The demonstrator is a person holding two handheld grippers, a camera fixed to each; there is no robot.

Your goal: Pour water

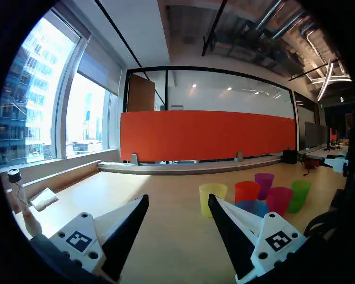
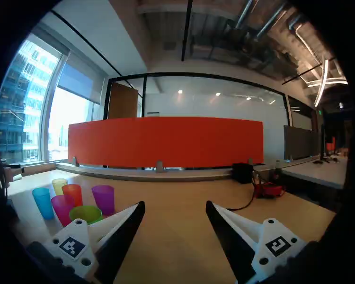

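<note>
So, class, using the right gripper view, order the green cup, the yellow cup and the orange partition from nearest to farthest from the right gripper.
1. Green cup, low on the left, beside a finger of the right gripper.
2. Yellow cup, farther back on the left.
3. Orange partition, straight ahead at the back.

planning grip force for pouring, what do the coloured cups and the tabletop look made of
The coloured cups look like thin, glossy plastic: light glows through their tinted walls. The tabletop looks like pale wood or wood-look laminate with a smooth satin finish and a soft window sheen; the pictures don't settle which.
</note>
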